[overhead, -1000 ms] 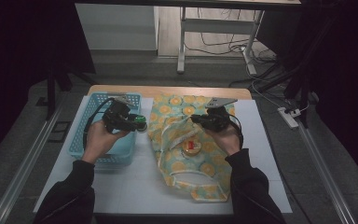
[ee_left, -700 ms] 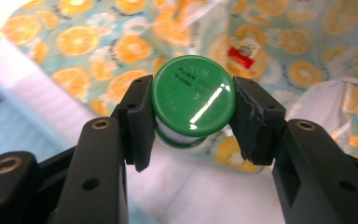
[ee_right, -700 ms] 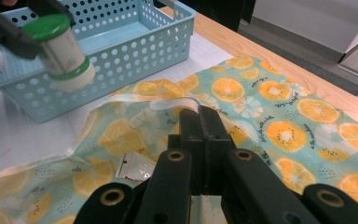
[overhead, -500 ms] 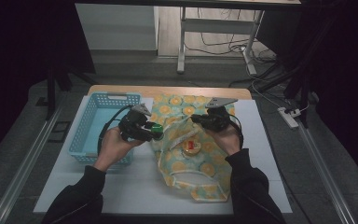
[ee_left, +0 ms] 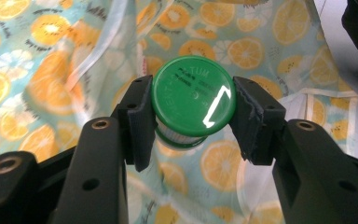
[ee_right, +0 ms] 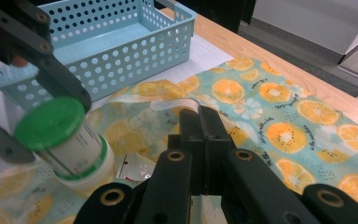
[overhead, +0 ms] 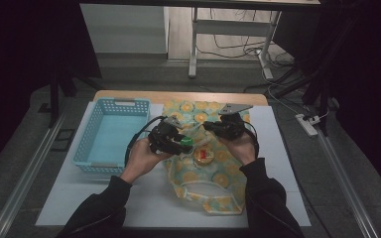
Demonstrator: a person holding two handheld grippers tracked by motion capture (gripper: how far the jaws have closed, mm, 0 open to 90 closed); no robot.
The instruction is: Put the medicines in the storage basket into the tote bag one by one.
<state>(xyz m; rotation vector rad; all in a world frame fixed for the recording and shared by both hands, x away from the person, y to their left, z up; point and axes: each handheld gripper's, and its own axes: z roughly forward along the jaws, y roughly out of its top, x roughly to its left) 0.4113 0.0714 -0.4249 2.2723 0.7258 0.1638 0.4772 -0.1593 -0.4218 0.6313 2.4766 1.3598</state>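
Green-capped jar (ee_left: 193, 105) carried from blue basket (overhead: 110, 130) to over fruit-print bag (overhead: 213, 196).
Left gripper (ee_left: 192, 109) fingers clamped on cap; right gripper (ee_right: 199, 122) fingers pinched on bag's edge, likely loading.

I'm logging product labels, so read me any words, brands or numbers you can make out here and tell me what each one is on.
"TUM": the only clear letters, embossed on the green lid of the bottle that the left gripper holds; the rest of the embossing is too faint to read.
Print on the bottle's white label: too blurred.
Small script beside the fruit slices on the fruit-print cloth: too small.
Small red-and-white packet on the cloth: nothing legible.
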